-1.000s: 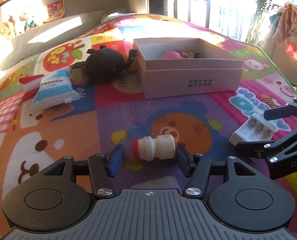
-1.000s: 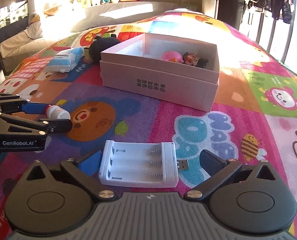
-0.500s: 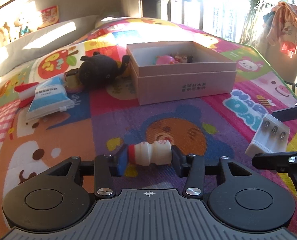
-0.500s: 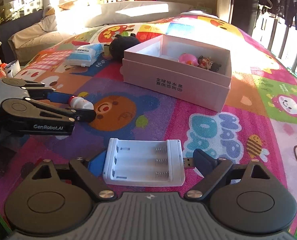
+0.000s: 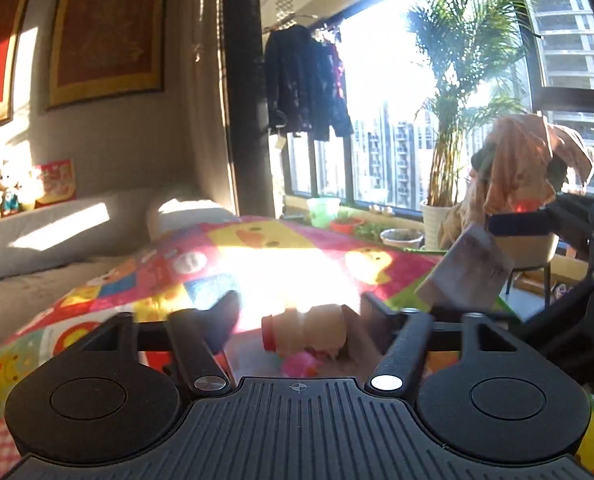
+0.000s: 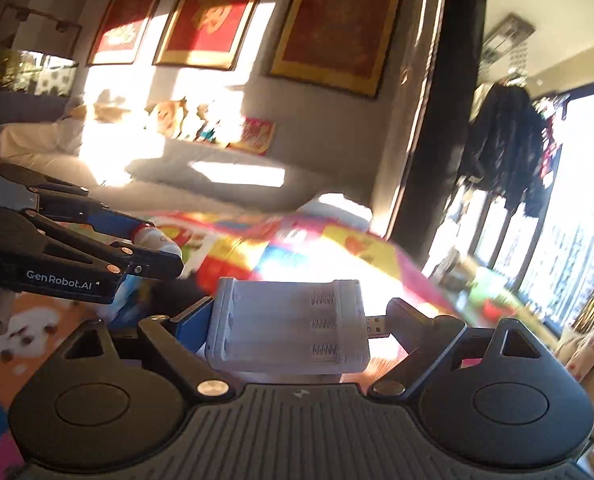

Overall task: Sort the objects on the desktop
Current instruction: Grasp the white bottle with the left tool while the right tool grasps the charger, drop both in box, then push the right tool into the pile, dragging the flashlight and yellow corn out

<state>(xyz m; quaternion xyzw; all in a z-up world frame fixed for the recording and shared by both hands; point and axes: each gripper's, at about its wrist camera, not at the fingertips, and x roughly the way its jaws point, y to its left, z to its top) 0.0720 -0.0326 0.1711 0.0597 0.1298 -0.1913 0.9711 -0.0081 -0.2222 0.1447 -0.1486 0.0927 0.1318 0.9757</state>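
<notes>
Left tongs (image 5: pixel 297 320) gripping glare-blurred bottle (image 5: pixel 305 334), right tongs (image 6: pixel 297 320) clamping white charger (image 6: pixel 289 326), mat (image 5: pixel 157 276) washed out

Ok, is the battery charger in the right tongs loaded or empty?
Empty. The battery charger clamped in the right tongs shows three bare slots with their springs exposed and no cells.

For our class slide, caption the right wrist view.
Right gripper lifts a white battery charger above the colourful play mat.
</notes>
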